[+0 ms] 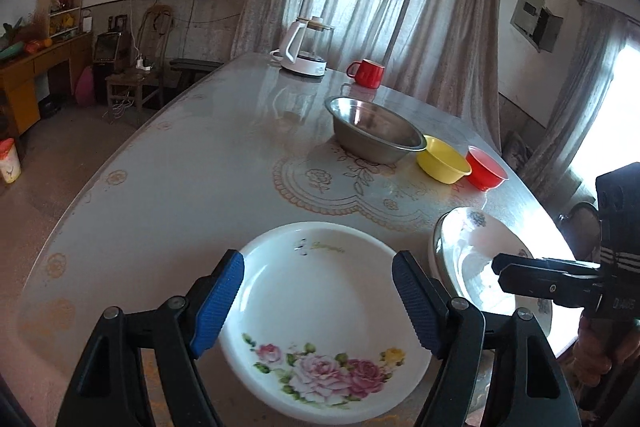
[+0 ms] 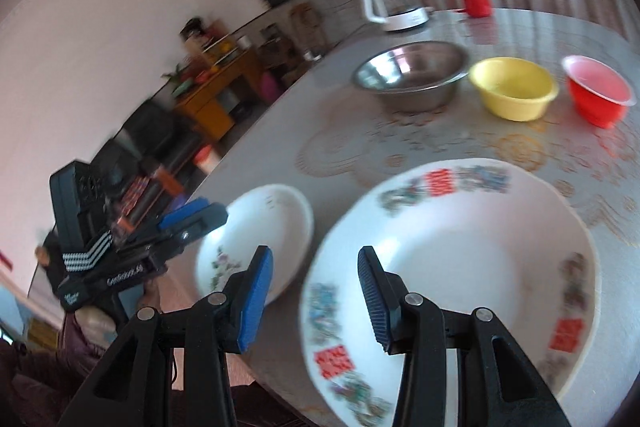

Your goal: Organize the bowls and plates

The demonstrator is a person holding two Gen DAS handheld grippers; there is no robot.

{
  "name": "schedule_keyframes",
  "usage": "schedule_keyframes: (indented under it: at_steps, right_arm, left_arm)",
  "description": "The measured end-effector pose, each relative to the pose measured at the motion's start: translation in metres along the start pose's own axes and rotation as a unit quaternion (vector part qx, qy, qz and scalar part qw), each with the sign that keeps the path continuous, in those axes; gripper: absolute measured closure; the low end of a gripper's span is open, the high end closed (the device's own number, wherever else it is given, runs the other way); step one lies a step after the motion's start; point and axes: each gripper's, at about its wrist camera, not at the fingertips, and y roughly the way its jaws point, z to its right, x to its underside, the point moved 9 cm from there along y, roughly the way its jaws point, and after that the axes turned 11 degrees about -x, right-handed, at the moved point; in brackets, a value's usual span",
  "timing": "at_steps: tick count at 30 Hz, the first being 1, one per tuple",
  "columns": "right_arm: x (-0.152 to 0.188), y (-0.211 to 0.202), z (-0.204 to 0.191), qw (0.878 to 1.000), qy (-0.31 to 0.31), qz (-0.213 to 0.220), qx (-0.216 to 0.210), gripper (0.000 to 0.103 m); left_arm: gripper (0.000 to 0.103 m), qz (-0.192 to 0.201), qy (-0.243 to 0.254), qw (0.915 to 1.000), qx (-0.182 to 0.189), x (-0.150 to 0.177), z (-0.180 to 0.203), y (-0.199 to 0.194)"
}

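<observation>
While both tongs gape, rose plate (image 1: pixel 320 311) beneath left tongs (image 1: pixel 318 301).

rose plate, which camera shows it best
The left wrist view: the rose plate is sharp and central, its flowers clear, framed by the left gripper's open fingers. The right wrist view shows it small, blurred, partly hidden.

Near white plate (image 1: pixel 320 311) bears pink roses; right plate (image 2: pixel 460 267) shows red squares; far bowls: steel (image 1: pixel 374 135), yellow (image 1: pixel 442 159), red (image 1: pixel 486 167); red mug (image 1: pixel 367 73).
</observation>
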Motion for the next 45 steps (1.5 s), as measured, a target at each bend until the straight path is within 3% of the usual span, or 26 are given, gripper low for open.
schedule_keyframes:
  at_steps: [4,10,17,22,24,27,31,35,41,45]
  right_arm:
    - [-0.007,0.034,-0.019,0.999,-0.033,-0.035,-0.012,0.059]
    - [-0.015,0.082,-0.027,0.993,-0.075,-0.094,-0.005,0.059]
    - [-0.019,0.115,-0.007,0.985,-0.089,-0.142,0.037,0.058]
    - [-0.011,0.128,-0.001,0.975,-0.101,-0.192,0.044,0.057]
    - [-0.008,0.129,-0.004,0.970,-0.120,-0.204,0.051,0.056]
    - [-0.007,0.130,-0.005,0.968,-0.129,-0.208,0.055,0.055]
    - [-0.008,0.126,-0.005,0.971,-0.119,-0.200,0.049,0.055]
    - [-0.008,0.125,-0.005,0.975,-0.106,-0.192,0.036,0.055]
    - [-0.009,0.134,-0.008,0.974,-0.119,-0.186,0.052,0.055]
    - [-0.009,0.133,-0.010,0.973,-0.129,-0.182,0.056,0.055]
  left_arm:
    - [0.028,-0.011,-0.018,0.9996,-0.017,0.013,-0.028,0.000]
    - [0.041,-0.041,-0.045,0.9981,-0.006,0.045,-0.045,0.004]
    - [0.058,-0.046,-0.047,0.9978,0.007,0.064,-0.040,0.002]
    - [0.058,-0.039,-0.033,0.9985,0.020,0.070,-0.023,-0.001]
    - [0.059,-0.030,-0.039,0.9988,0.002,0.071,-0.018,-0.002]
    - [0.059,-0.022,-0.040,0.9988,-0.019,0.069,-0.017,0.001]
    - [0.059,-0.034,-0.087,0.9956,-0.001,0.062,-0.025,0.007]
    - [0.054,-0.031,-0.116,0.9928,-0.010,0.051,-0.035,0.016]
    - [0.046,-0.017,-0.087,0.9950,-0.045,0.042,-0.030,0.027]
    - [0.047,-0.010,-0.102,0.9941,-0.037,0.044,-0.034,0.024]
